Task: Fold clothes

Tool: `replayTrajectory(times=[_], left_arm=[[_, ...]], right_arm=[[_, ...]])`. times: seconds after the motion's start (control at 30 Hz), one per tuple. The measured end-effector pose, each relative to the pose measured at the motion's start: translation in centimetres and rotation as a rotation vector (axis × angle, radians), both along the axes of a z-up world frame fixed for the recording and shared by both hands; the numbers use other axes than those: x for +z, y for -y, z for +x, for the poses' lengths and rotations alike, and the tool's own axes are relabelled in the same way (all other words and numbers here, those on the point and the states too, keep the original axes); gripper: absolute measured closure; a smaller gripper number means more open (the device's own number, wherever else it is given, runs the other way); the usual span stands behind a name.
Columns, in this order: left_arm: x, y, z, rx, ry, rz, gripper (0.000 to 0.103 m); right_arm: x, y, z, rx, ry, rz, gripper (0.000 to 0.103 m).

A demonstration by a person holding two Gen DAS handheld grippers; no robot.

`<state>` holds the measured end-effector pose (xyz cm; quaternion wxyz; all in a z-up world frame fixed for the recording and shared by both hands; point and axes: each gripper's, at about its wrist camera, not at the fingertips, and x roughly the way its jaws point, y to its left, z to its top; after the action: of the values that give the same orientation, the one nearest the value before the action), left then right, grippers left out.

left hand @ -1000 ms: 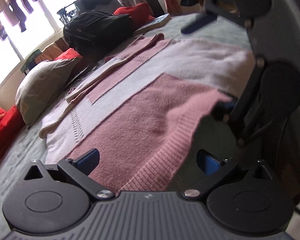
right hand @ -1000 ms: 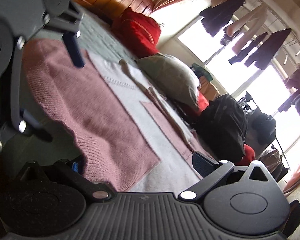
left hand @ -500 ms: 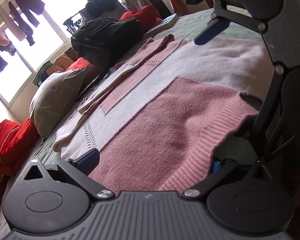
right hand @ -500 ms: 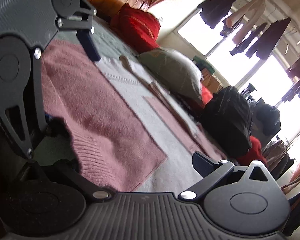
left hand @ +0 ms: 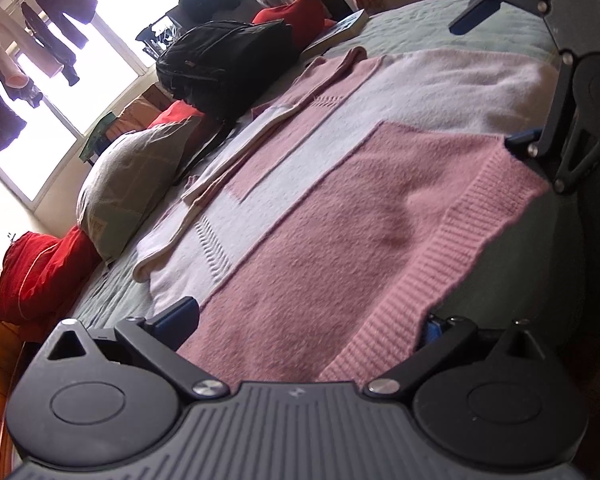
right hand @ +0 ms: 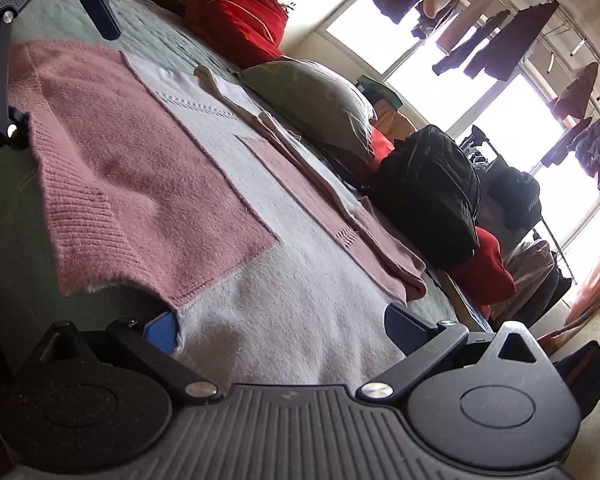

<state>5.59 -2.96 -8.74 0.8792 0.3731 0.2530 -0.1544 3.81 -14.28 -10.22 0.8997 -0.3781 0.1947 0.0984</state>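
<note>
Sweater (left hand: 340, 248), pink and white in blocks, lies spread flat across the bed (left hand: 420, 36), its ribbed hem (left hand: 440, 280) nearest both tools. From where I stand, the left gripper (left hand: 306, 320) has its jaws apart, straddling one hem corner; the right gripper (right hand: 284, 326) likewise stands apart at the other corner, nothing pinched yet. I'd say both should close on the hem together and lift evenly, so the fold lands square. Beyond the sweater, a grey-green pillow (left hand: 132, 184), a black backpack (left hand: 228, 68) and red cushions (left hand: 40, 276) crowd the bed's far side. Clothes hang by bright windows; a book (left hand: 340, 30) rests past the backpack.
</note>
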Motion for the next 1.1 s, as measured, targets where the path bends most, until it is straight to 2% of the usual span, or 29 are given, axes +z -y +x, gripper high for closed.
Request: replayTrajectory(times=[0.23,0.4,0.9,1.1], left_arm=[[0.0,1.1,0.0,-0.013,0.016,0.0,0.001],[0.1,1.8,-0.2,-0.022,0.015,-0.002,0.001],[1.3,1.5,0.0,-0.007,0.056,-0.026,0.001],[2.3,1.4,0.0,-0.004,0.079,-0.047,0.001]], right_arm=[[0.1,-1.7,0.5,0.0,0.044,-0.032,0.0],[1.1,-1.6,0.5,-0.023,0.092,-0.004,0.0],[1.1,-1.1,0.8,-0.026,0.079,0.014,0.0],[0.8,-2.0,0.5,0.01,0.073,0.03,0.0]])
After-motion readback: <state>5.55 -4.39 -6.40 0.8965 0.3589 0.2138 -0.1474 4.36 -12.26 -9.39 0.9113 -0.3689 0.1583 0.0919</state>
